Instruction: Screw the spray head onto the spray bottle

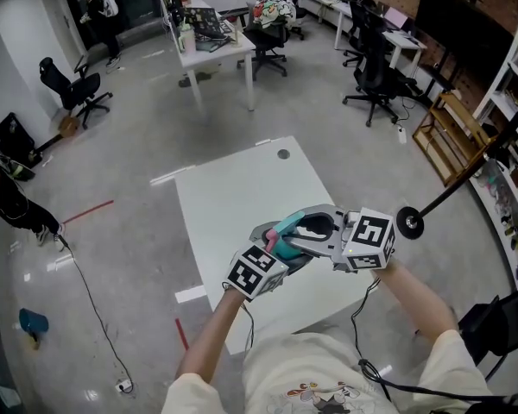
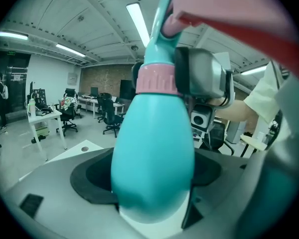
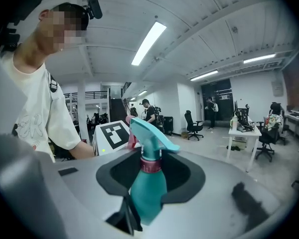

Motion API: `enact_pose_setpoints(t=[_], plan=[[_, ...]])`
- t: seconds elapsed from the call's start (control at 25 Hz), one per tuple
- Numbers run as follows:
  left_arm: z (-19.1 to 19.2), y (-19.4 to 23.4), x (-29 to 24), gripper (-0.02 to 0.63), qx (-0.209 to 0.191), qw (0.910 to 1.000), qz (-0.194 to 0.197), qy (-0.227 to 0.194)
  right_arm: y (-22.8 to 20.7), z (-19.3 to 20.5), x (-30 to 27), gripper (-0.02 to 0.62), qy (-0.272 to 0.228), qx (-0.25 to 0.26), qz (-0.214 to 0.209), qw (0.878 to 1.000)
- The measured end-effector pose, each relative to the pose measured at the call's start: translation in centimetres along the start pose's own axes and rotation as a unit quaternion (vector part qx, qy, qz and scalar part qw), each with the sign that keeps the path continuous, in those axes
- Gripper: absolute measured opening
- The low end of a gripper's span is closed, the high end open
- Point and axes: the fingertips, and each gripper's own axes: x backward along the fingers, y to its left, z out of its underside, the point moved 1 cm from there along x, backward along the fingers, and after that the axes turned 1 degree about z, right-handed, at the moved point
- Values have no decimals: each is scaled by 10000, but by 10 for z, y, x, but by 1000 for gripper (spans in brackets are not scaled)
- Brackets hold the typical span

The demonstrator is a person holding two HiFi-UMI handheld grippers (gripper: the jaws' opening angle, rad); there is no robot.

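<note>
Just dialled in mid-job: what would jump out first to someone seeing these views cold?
The teal spray bottle, held in the air over the white table, is clamped in the left gripper and fills that gripper's view. The right gripper grips the same bottle from the other side, and the teal spray head already sits on its pink collar.

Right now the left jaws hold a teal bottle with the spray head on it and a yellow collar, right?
Not quite: the collar is pink, not yellow, as the left gripper view shows. The rest stands: the left gripper has its jaws on the teal bottle, and the spray head sits on it.
</note>
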Motion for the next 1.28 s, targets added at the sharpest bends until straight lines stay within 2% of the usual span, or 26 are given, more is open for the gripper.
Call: enact_pose_setpoints(t=[0.12, 0.28, 0.4, 0.48, 0.56, 0.6, 0.68, 0.84, 0.96, 1.12, 1.28], plan=[[4, 7, 4, 405, 85, 9999, -39, -46, -4, 1, -1, 129, -117, 23, 214, 9997], [47, 20, 12, 407, 240, 9989, -357, 205, -27, 15, 7, 129, -236, 90, 900, 9956], [95, 14, 15, 405, 772, 9943, -593, 433, -50, 41, 12, 129, -364, 55, 1447, 9888], [127, 1, 19, 405, 1097, 9900, -683, 567, -59, 68, 3, 129, -442, -115, 1629, 9856], [147, -12, 24, 397, 1328, 9860, -879, 487, -62, 103, -11, 129, -449, -373, 1702, 9837], [151, -17, 27, 335, 1420, 9837, -1046, 345, -62, 122, -18, 129, -405, -480, 1759, 9824], [155, -27, 31, 163, 1607, 9785, -1292, 48, -62, 159, -31, 129, -227, -618, 1932, 9790], [165, -48, 28, 9, 1858, 9735, -1331, -97, -57, 224, -50, 129, 242, -782, 2369, 9681], [168, -59, 24, 6, 1886, 9730, -1326, -31, -50, 251, -57, 129, 286, -761, 2602, 9621], [168, -63, 17, 6, 1923, 9715, -1389, 49, -42, 260, -59, 129, 227, -555, 2809, 9579], [159, -61, 18, 6, 1805, 9736, -1397, 92, -40, 271, -60, 129, 225, -620, 2888, 9551]])
